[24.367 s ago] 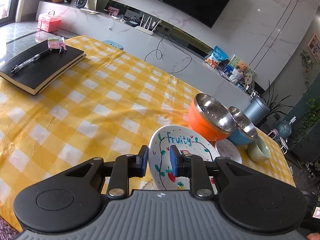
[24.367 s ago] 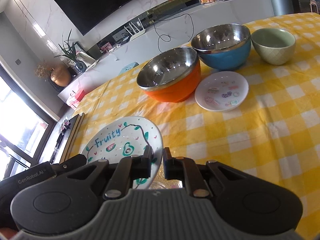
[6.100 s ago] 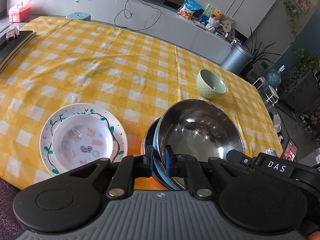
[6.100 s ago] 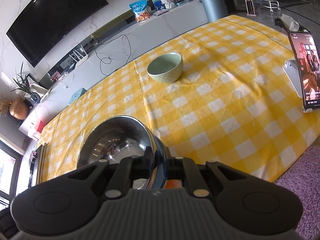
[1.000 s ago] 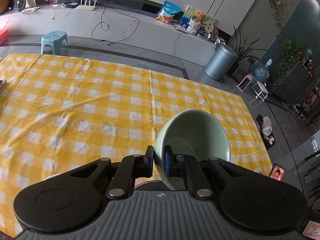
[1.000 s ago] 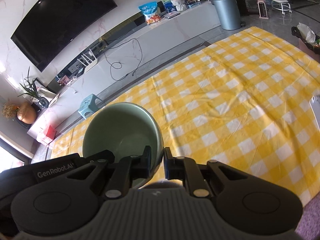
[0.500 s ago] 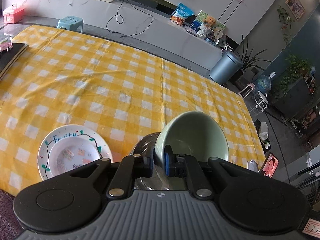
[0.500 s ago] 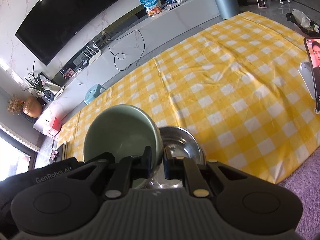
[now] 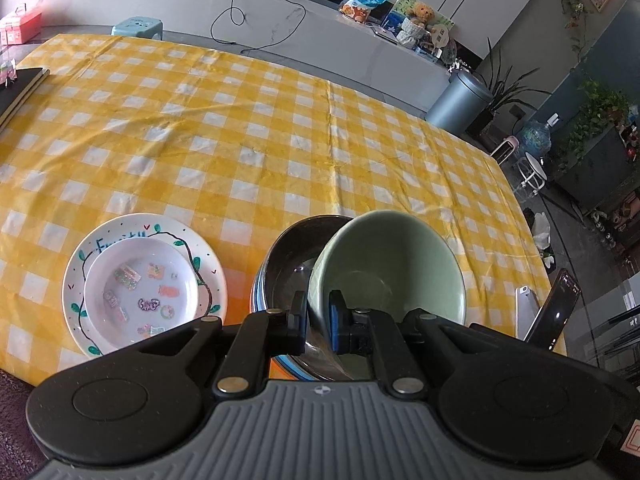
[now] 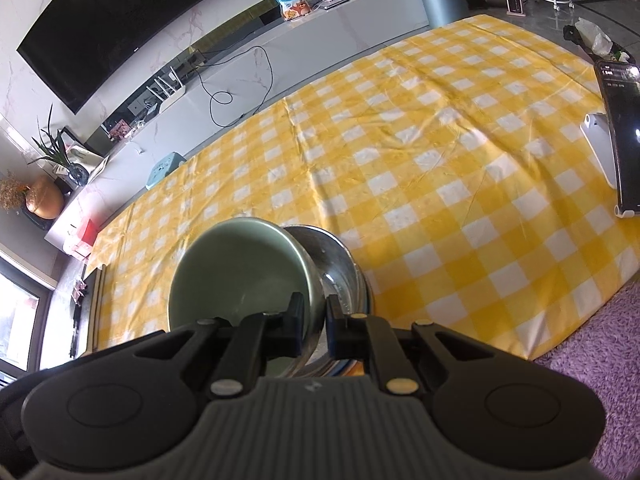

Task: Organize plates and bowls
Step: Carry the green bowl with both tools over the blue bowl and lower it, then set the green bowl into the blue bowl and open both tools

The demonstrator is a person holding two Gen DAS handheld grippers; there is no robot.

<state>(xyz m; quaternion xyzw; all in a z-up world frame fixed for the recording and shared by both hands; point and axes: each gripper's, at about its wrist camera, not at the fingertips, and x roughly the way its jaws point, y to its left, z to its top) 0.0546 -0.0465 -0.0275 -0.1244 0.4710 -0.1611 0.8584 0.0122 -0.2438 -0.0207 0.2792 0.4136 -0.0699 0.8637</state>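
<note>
Left wrist view: the left gripper (image 9: 318, 314) clamps the near-left rim of the pale green ceramic bowl (image 9: 394, 264), which hangs tilted over the right half of the nested steel bowls (image 9: 298, 264).

Right wrist view: the right gripper (image 10: 316, 320) pinches the green bowl's right rim; the steel bowls (image 10: 338, 264) lie beneath, probably not yet touched.

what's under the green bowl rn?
The green bowl, gripped at its rim, hangs tilted over the steel-lined bowl stack. A blue rim and orange below show; the stack's far side is hidden.
</note>
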